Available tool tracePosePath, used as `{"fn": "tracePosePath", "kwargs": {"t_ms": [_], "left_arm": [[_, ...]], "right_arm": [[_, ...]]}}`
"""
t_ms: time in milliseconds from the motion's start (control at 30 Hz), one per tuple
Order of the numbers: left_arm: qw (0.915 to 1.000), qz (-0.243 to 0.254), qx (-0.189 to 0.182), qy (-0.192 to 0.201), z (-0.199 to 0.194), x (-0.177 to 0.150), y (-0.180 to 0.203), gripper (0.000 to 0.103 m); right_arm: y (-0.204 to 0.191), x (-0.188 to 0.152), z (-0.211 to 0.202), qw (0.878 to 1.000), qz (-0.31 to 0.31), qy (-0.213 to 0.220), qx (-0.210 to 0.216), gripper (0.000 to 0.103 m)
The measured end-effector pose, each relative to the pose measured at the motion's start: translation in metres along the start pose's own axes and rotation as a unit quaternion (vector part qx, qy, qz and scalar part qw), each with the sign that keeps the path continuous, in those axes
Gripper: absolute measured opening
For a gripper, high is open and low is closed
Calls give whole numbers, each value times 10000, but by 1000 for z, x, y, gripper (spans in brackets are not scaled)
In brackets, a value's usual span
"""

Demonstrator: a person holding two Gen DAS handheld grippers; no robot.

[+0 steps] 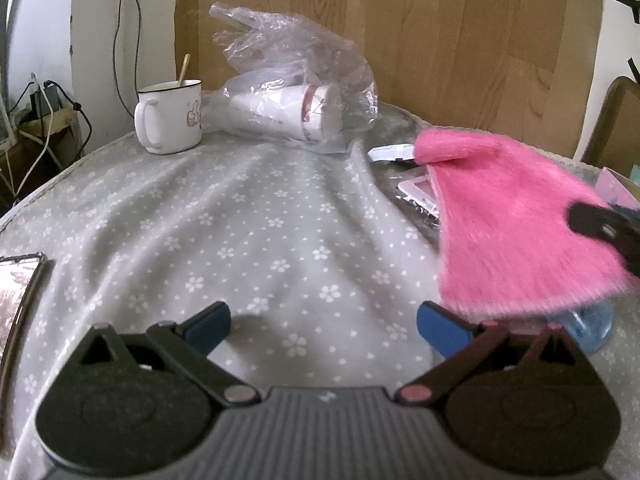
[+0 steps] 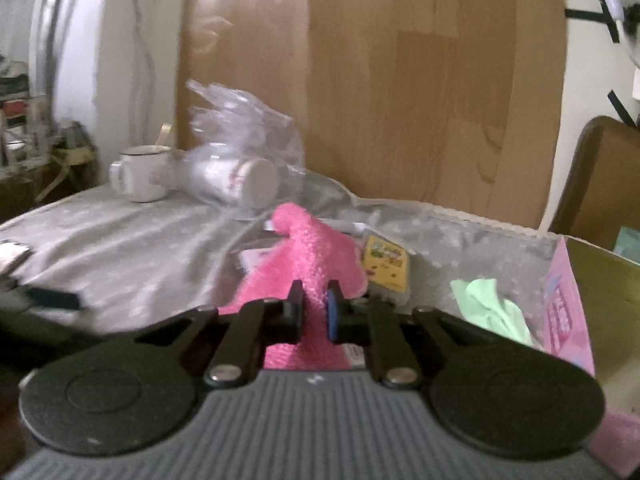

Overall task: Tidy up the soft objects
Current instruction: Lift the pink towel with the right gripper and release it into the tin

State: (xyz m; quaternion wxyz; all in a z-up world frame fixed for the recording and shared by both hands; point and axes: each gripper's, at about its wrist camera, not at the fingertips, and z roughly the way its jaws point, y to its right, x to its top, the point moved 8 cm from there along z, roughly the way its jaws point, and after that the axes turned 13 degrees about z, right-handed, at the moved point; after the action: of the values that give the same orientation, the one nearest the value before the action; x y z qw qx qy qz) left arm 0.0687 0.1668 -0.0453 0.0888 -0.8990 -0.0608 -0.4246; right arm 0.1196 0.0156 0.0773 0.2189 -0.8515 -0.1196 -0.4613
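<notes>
A fluffy pink cloth (image 1: 516, 220) hangs above the right side of the table, lifted off the grey flowered tablecloth (image 1: 248, 220). My right gripper (image 2: 314, 308) is shut on the pink cloth (image 2: 316, 256), pinching a fold between its blue pads; in the left wrist view its dark fingertip (image 1: 600, 228) shows at the cloth's right edge. My left gripper (image 1: 324, 326) hovers low over the tablecloth, open, with nothing between its fingers. A pale green cloth (image 2: 492, 304) lies inside a pink box (image 2: 568, 312) at the right.
A white mug (image 1: 170, 118) with a stick in it and a clear plastic bag (image 1: 296, 100) holding a white cup stand at the table's back. A phone (image 1: 18, 296) lies at the left edge. Small packets (image 2: 386, 264) and a blue transparent object (image 1: 592, 322) lie under the pink cloth.
</notes>
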Motion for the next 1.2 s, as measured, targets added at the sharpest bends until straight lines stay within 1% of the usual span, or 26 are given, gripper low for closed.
{"fn": "tracePosePath", "kwargs": {"t_ms": [67,200,233,300,367,433,500,533,567,600,633,667,700,733,767,800,833,867,900,933,967,1000,1067,1133,1200], "left_arm": [[10000,-47,-55,38,-1,0,-1,103],[9996,-193,-177,140,-4,1,-4,103],[9992,-201,-274,208,-6,1,-4,103],[9981,-147,-482,352,-11,2,0,103],[9967,9,-646,485,-18,3,9,103],[9937,169,-933,604,-28,4,23,103],[9868,294,-1434,688,-42,7,47,103],[9824,434,-1666,718,-50,9,63,103],[9790,596,-1805,732,-56,10,78,103],[9759,772,-1905,730,-61,13,93,103],[9732,929,-1991,676,-64,13,107,102],[9714,1036,-2054,584,-65,12,119,102],[9704,1132,-2088,444,-63,10,128,98],[9703,1234,-2060,294,-59,7,137,96],[9710,1335,-1977,145,-53,3,144,94],[9716,1386,-1919,25,-50,-3,147,90],[9719,1396,-1891,-111,-45,-8,150,88],[9713,1331,-1961,-209,-44,-13,152,88],[9711,1248,-2023,-224,-44,-16,151,86],[9703,1209,-2089,-182,-46,-16,151,86],[9675,1163,-2238,-191,-50,-16,149,86],[9633,1100,-2442,-164,-56,-15,151,86],[9565,1084,-2706,-88,-65,-8,159,86],[9492,1143,-2930,97,-78,4,171,86],[9396,1291,-3149,352,-91,23,192,85]], "right_arm": [[0,-12,-24,9997,-94,-46,207,14],[9,-44,-72,9986,-235,-208,432,14],[13,-53,-84,9982,-272,-257,466,14],[22,-70,-103,9979,-364,-369,389,15],[35,-82,-114,9980,-365,-488,139,16],[48,-92,-123,9978,-165,-645,32,25],[59,-95,-129,9980,52,-628,-5,59],[62,-94,-132,9983,141,-561,-10,65],[63,-91,-131,9985,231,-504,40,69],[63,-89,-130,9982,323,-484,119,71],[62,-87,-127,9976,407,-510,225,73],[59,-89,-125,9969,458,-545,326,77],[58,-90,-123,9965,475,-560,411,81],[55,-91,-120,9962,452,-574,481,82],[50,-92,-114,9960,395,-613,524,82],[46,-93,-107,9957,341,-661,548,80],[44,-95,-104,9950,311,-713,623,74],[39,-98,-102,9935,295,-792,765,50],[35,-100,-96,9922,296,-853,854,38],[33,-99,-93,9933,282,-766,823,32],[31,-97,-92,9930,280,-716,897,18],[29,-92,-93,9925,328,-623,996,17],[31,-84,-104,9943,326,-281,977,16],[36,-70,-114,9964,229,154,807,16],[44,-55,-125,9963,160,637,563,16]]}}
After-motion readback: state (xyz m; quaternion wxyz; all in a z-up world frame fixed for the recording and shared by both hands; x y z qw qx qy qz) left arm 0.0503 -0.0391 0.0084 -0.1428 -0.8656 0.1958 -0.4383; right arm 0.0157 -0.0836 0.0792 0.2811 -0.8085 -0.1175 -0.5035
